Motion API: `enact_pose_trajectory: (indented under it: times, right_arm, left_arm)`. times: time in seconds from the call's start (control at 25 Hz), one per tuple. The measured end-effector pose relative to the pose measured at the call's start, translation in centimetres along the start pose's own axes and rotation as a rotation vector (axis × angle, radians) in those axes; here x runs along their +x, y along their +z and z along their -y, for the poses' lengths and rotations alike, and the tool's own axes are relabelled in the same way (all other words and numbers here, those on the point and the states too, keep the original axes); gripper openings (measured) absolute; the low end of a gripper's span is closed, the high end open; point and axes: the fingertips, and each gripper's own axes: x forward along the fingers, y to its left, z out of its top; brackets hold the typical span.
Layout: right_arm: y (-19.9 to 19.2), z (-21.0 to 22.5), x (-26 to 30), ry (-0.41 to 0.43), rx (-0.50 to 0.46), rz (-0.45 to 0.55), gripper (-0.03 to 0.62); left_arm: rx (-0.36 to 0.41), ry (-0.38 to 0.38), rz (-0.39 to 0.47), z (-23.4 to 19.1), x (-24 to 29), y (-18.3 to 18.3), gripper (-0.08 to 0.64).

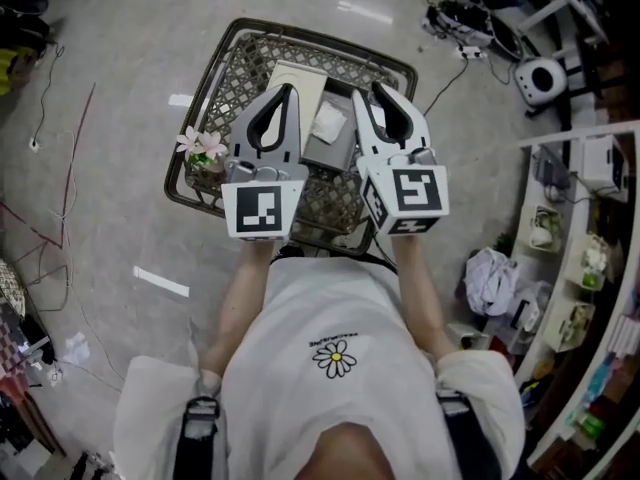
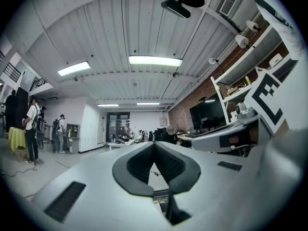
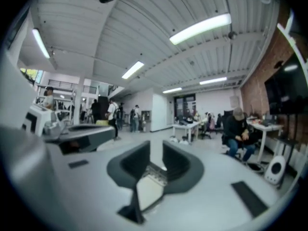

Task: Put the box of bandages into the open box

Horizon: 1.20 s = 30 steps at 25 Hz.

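Left tongs (image 1: 284, 90) and right tongs (image 1: 374, 90) point forward above basket (image 1: 300, 29).

Head view: set above the person (image 1: 335, 358), facing steeply down. Near field holds the left tongs (image 1: 286, 90) and right tongs (image 1: 385, 93); the wire basket (image 1: 245, 68) and floor (image 1: 120, 98) lie below.

Left gripper view: mounted on the left tongs, close behind its jaws. Faces out roughly level, with much ceiling (image 2: 144, 28). Right tongs at right edge.

Right gripper view: likewise on the right tongs. Left tongs at left edge.

Shared by both gripper views: ceiling.
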Motion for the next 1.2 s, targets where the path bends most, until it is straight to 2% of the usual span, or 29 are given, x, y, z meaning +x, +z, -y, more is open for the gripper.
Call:
enact_pose_trajectory:
  times: [0.08, 0.12, 0.48, 1.2]
  right_arm:
    - [0.3, 0.1, -0.5, -0.029, -0.024, 0.027, 0.051]
    - [0.3, 0.2, -0.7, -0.041, -0.022, 0.034, 0.043]
    - [-2.3, 0.2, -1.8, -0.068, 0.003, 0.01, 0.031]
    - [-1.6, 0.9, -3.3, -0.077, 0.026, 0.023, 0.031]
  left_arm:
    - [0.001, 0.002, 0.002, 0.0, -0.1, 0.2, 0.021]
    - [0.003, 0.003, 0.003, 0.0, -0.1, 0.3, 0.021]
    - [0.001, -0.002, -0.023, 0.9, -0.7, -0.2, 0.021]
    - [-0.002, -0.026, -0.031, 2.3, -0.5, -0.2, 0.021]
